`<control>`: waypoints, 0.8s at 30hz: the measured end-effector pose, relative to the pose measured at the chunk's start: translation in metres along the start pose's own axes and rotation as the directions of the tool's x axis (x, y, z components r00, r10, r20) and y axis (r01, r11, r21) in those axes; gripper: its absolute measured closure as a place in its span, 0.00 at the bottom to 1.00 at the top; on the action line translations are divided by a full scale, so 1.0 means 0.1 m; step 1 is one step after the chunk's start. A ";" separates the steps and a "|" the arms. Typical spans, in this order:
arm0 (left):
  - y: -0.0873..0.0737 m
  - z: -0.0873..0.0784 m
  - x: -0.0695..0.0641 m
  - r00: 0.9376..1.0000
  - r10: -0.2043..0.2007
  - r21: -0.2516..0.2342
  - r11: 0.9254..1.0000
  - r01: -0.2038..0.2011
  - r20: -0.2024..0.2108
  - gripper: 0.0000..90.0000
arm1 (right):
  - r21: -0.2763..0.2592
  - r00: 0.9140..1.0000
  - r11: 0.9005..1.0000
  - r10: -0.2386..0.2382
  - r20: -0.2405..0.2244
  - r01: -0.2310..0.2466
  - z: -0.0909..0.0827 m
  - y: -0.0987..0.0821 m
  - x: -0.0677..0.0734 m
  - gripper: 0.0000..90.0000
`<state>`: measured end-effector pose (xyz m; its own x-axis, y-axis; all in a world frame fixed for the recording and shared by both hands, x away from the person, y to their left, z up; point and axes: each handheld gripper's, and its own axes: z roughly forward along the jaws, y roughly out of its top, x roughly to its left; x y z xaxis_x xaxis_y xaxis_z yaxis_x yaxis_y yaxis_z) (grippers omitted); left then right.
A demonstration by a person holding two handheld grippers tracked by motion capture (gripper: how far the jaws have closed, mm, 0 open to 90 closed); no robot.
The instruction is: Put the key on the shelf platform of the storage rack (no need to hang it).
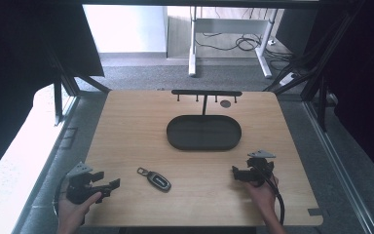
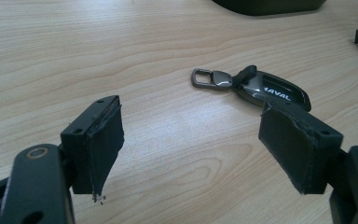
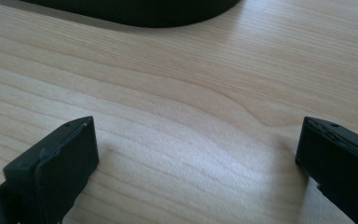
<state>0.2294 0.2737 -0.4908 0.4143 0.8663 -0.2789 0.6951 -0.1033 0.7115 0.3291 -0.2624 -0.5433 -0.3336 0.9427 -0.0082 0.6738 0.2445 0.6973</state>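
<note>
A dark oval car key fob with a silver metal clip (image 1: 154, 178) is seen lying flat on the pale wooden bench (image 1: 126, 126), near the front edge and between the two hands, somewhat closer to the left claw (image 1: 108, 185) than to the right claw (image 1: 237, 174). Both claws are held wide open with nothing between the jaws; in the left gripper view the fob (image 2: 261, 89) is seen just beyond the right-hand jaw, off the centre line of the left claw (image 2: 191, 140), while bare wood alone is framed by the right claw (image 3: 196, 154). Farther back on the bench a black oval tray (image 1: 204, 145) is found, with a black T-shaped hook stand (image 1: 206, 92) rising behind it. A pick-up of the fob is judged to be the step in hand, and several faults could follow. Because the fob is low and flat, the bench could be struck by the pads before a hold is gained, or the fob could be nudged sideways by one jaw if the offset is not corrected first. A glossy shell could slip from the pads, and a grip taken on the loose clip alone could leave the body swinging. If the fob is meant for a hook, the small clip opening could easily be missed.
</note>
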 end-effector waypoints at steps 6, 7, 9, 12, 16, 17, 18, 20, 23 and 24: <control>-0.05 0.06 0.02 1.000 -0.005 0.025 1.000 0.005 0.002 0.25 | 0.004 0.999 1.000 0.011 0.035 -0.011 -0.09 0.02 -0.04 0.15; -0.04 0.07 0.02 1.000 -0.004 0.028 1.000 0.004 0.003 0.25 | 0.001 0.999 1.000 0.024 0.025 -0.024 -0.12 0.02 -0.07 0.15; -0.03 0.06 0.01 1.000 -0.002 0.021 1.000 0.002 0.004 0.25 | -0.018 0.998 0.998 0.052 -0.023 -0.052 -0.19 0.01 -0.11 0.17; -0.03 0.06 0.01 1.000 0.004 0.017 1.000 -0.004 0.008 0.25 | -0.024 0.998 1.000 0.015 -0.062 -0.017 -0.29 -0.01 -0.10 0.18; -0.04 0.09 -0.02 1.000 0.008 0.029 1.000 -0.008 0.011 0.25 | -0.016 0.992 0.999 -0.040 -0.116 0.038 -0.41 -0.01 -0.07 0.17; -0.04 0.10 -0.02 1.000 0.010 0.030 0.999 -0.011 0.014 0.25 | -0.025 0.992 0.999 -0.044 -0.118 0.041 -0.43 -0.01 -0.06 0.18; -0.04 0.10 -0.02 1.000 0.010 0.030 0.999 -0.011 0.014 0.25 | -0.030 0.991 0.999 -0.048 -0.121 0.044 -0.45 0.00 -0.06 0.18; -0.04 0.11 -0.03 1.000 0.013 0.034 0.999 -0.013 0.014 0.25 | -0.033 0.990 0.998 -0.055 -0.127 0.051 -0.47 0.01 -0.05 0.18; -0.04 0.13 -0.01 1.000 0.009 0.038 0.999 -0.010 0.012 0.25 | -0.023 0.990 0.998 -0.066 -0.125 0.064 -0.46 0.01 -0.03 0.20; -0.04 0.12 -0.01 1.000 0.008 0.039 0.999 -0.009 0.013 0.25 | -0.017 0.989 0.998 -0.068 -0.129 0.067 -0.45 0.00 -0.03 0.20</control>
<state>0.2334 0.2675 -0.5017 0.4275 0.8591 -0.2813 0.7136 -0.1296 0.6885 0.3006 -0.2750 -0.5110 -0.4611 0.8866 0.0366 0.6386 0.3030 0.7073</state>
